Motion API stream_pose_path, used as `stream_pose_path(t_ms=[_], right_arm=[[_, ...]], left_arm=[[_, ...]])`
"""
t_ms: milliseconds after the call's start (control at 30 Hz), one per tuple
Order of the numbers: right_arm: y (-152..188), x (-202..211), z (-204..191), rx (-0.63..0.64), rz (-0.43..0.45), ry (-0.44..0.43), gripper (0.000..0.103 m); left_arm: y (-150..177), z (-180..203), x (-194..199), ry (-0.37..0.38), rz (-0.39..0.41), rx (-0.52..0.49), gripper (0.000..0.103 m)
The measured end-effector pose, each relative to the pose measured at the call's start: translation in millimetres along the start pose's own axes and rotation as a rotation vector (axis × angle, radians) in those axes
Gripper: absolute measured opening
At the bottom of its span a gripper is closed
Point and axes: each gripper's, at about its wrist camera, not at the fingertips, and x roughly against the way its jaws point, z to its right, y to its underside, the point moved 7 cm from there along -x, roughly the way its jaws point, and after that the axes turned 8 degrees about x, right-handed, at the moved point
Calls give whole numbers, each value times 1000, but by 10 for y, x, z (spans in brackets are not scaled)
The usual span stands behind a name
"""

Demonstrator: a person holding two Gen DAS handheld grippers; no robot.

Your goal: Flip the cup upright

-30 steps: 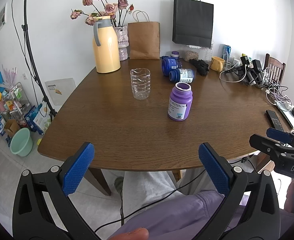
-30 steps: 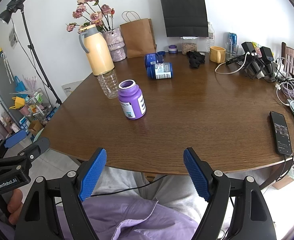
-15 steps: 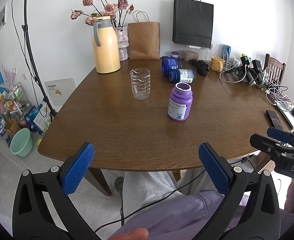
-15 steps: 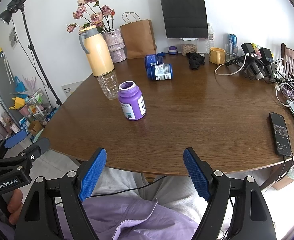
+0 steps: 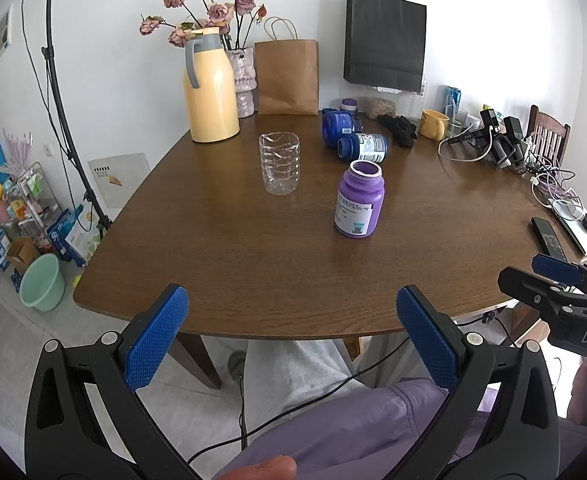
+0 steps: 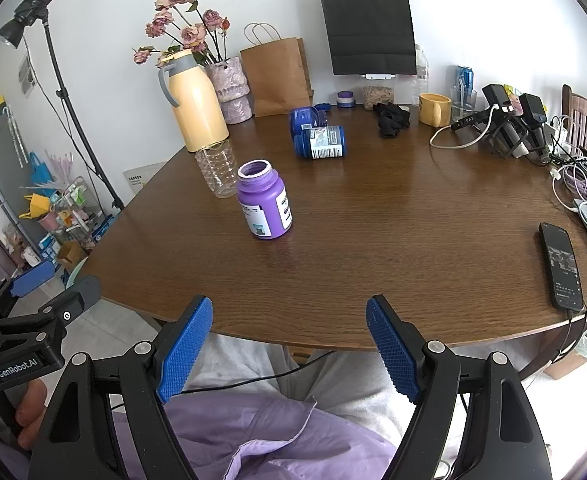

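Note:
A clear ribbed plastic cup (image 5: 279,163) stands upright, mouth up, on the brown wooden table (image 5: 253,264); in the right wrist view the cup (image 6: 217,170) stands at the table's left side. My left gripper (image 5: 291,334) is open and empty, held before the table's near edge, well short of the cup. My right gripper (image 6: 289,346) is open and empty, also before the near edge. Each gripper shows at the side of the other's view.
An open purple bottle (image 5: 359,205) stands upright right of the cup. Two blue bottles (image 5: 361,147) lie on their sides behind it. A yellow jug (image 5: 210,86), flower vase, paper bags, yellow mug (image 5: 433,124), chargers and cables line the back. A phone (image 6: 561,266) lies at the right edge.

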Motion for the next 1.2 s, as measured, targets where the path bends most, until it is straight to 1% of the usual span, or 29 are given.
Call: stream_pose_path(t_ms=[133, 200, 267, 333, 433, 533, 600, 633, 700, 733, 767, 833, 867, 933, 967, 1000, 1067, 1100, 1200], right_arm=[[3, -32, 25, -3, 4, 1, 83], [4, -91, 66, -19, 9, -15, 83], [-5, -207, 118, -21, 5, -21, 83], [-45, -398, 199, -12, -11, 3, 83], [-215, -641, 367, -1, -22, 29, 83], [-545, -854, 565, 8, -4, 10, 83], [-820, -986, 643, 86, 18, 31, 83], [-973, -1064, 657, 155, 35, 40, 83], [-1222, -1237, 666, 265, 26, 70, 85], [-1345, -1339, 651, 318, 19, 62, 88], [-1440, -1441, 627, 367, 1, 46, 88], [-1629, -1700, 587, 474, -74, 19, 88], [-1726, -1839, 553, 539, -113, -16, 88], [-1851, -2056, 511, 645, -161, -77, 88], [-1920, -2169, 519, 699, -185, -76, 88], [-2010, -2340, 530, 788, -225, -64, 88], [-2080, -2611, 564, 923, -289, -78, 88], [-2131, -2764, 588, 963, -331, -85, 88], [-2264, -3076, 617, 1017, -398, -109, 86]], left_arm=[[-13, -18, -28, -11, 8, -2, 103], [-64, -42, -98, -24, 21, -3, 103], [-122, -69, -236, -23, 12, 9, 103], [-210, -99, -403, -18, -9, 35, 103], [-391, -90, -627, -16, -21, 31, 103], [-650, -34, -810, 20, -15, 11, 103], [-860, -14, -937, 32, 0, 8, 103], [-990, 17, -1016, 50, 16, -3, 103], [-1170, 53, -1179, 63, 24, -10, 103], [-1265, 77, -1278, 76, 21, -13, 103], [-1353, 106, -1375, 97, 16, -15, 103], [-1527, 164, -1540, 128, 2, -13, 103], [-1618, 215, -1614, 154, -2, -22, 103], [-1775, 314, -1724, 204, -7, -32, 103], [-1851, 364, -1785, 228, -13, -37, 103], [-1902, 390, -1836, 233, -18, -35, 103], [-1988, 403, -1944, 229, -23, -29, 103], [-2008, 401, -1990, 231, -25, -28, 103], [-2030, 352, -2139, 222, -44, -12, 103]])
